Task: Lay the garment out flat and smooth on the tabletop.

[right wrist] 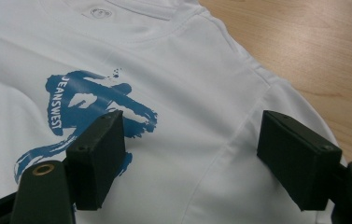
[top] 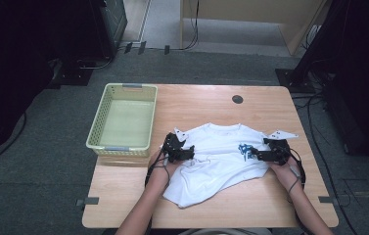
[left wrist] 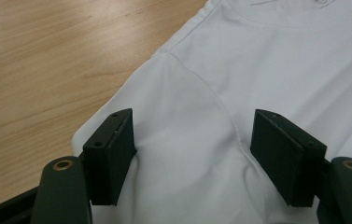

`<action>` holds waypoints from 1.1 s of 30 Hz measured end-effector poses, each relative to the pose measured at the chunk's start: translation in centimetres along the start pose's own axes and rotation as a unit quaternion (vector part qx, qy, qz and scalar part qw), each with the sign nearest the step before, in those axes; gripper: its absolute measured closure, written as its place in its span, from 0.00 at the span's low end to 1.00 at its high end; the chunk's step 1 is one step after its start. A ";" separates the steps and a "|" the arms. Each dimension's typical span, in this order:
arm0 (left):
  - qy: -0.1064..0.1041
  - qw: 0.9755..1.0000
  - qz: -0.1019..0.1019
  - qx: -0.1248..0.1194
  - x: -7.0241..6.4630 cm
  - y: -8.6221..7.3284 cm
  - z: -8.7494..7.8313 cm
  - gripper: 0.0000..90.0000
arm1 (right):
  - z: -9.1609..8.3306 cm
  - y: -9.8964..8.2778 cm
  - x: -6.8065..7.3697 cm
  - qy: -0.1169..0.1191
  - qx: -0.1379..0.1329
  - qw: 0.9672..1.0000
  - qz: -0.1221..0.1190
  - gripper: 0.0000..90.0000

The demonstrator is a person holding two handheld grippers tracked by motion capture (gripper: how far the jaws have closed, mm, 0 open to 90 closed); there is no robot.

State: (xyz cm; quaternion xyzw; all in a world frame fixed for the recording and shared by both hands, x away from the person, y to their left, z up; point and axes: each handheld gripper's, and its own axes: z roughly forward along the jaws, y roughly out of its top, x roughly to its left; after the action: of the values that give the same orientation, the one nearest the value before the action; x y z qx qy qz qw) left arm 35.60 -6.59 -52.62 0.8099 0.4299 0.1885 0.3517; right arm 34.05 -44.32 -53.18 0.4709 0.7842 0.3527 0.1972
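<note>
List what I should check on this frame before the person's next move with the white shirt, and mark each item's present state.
1. Left claw jaws apart over the white cotton T-shirt with blue print, nothing pinched: ok.
2. Right claw jaws apart beside the blue brush-stroke logo, nothing pinched: ok.
3. Shirt lies flat: not ok, the lower hem is bunched and skewed toward the near edge.
4. Pale green plastic lattice basket free to take the shirt: ok, it looks empty.
5. Shirt fully on the light wooden table: ok.
6. Sleeve seams under both claws: ok in the two gripper views.
</note>
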 end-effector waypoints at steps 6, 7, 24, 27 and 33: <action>0.001 1.000 -0.001 0.000 -0.2 -0.5 -0.5 0.35 | -0.4 -0.5 0.6 0.001 0.000 1.000 -0.001 0.25; 0.002 1.000 -0.003 -0.002 -0.3 -0.6 -0.6 0.35 | -0.5 -0.5 0.7 0.001 -0.001 1.000 -0.001 0.24; 0.001 1.000 -0.001 0.005 -1.5 -2.9 -3.2 0.34 | -2.5 -2.4 2.9 0.009 0.003 1.000 -0.009 0.24; 0.002 1.000 -0.002 0.007 -1.7 -3.3 -3.7 0.34 | -2.8 -2.6 3.4 0.011 0.007 1.000 -0.011 0.24; 0.003 1.000 -0.003 0.007 -2.0 -4.1 -4.6 0.34 | -3.4 -3.1 4.1 0.014 0.010 1.000 -0.012 0.24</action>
State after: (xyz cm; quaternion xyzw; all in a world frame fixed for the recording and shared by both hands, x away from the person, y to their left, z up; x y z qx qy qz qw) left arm 29.38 -4.81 -52.52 0.8105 0.4346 0.1866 0.3455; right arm 28.05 -42.90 -53.10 0.4586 0.7960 0.3489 0.1851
